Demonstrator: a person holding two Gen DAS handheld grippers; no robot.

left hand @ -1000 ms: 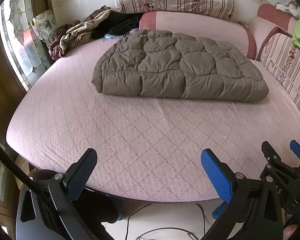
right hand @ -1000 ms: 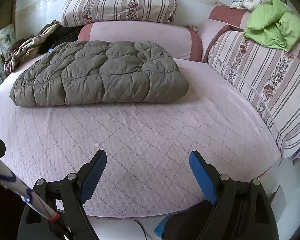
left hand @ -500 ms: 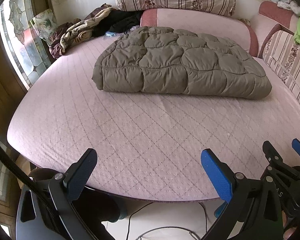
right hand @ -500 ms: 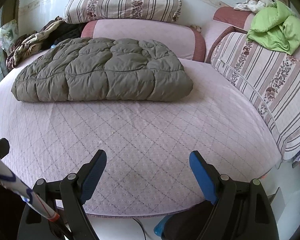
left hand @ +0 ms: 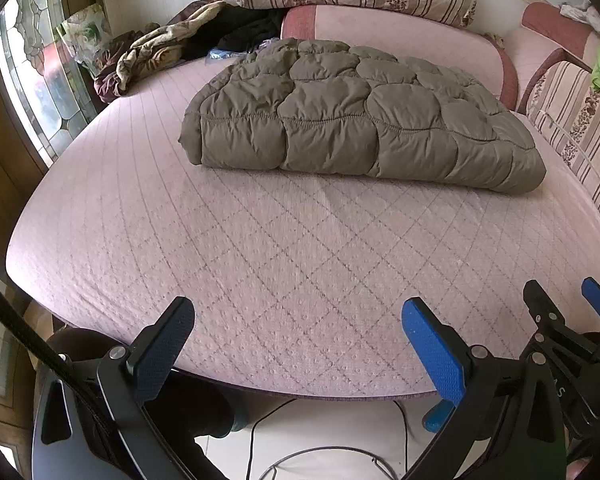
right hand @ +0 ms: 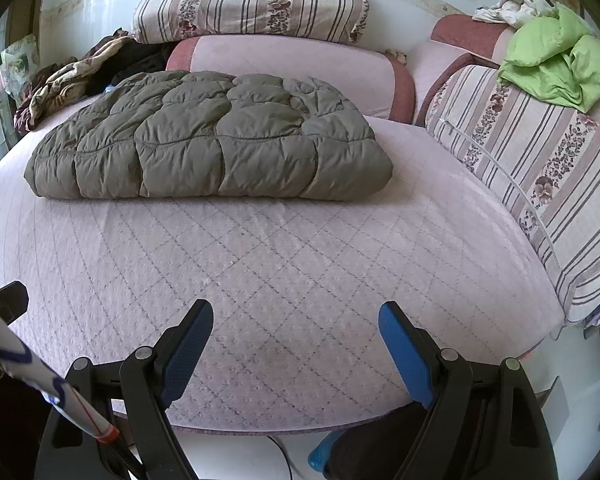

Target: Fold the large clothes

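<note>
Nearest the cameras, the left gripper [left hand: 298,330] and the right gripper [right hand: 296,334] both hang at the front edge of the bed [left hand: 300,264] with jaws spread wide and nothing between them. Beyond them lies a broad stretch of bare quilted mattress. Farther on, toward the back of the bed, the olive puffer jacket [right hand: 216,144] rests as a folded, padded bundle, well apart from both grippers and straight ahead of them. Its long axis runs left to right across the bed, its front edge facing the jaws. Neither gripper looks clearly nearer; the left faces the bundle's left end, the right its right end.
</note>
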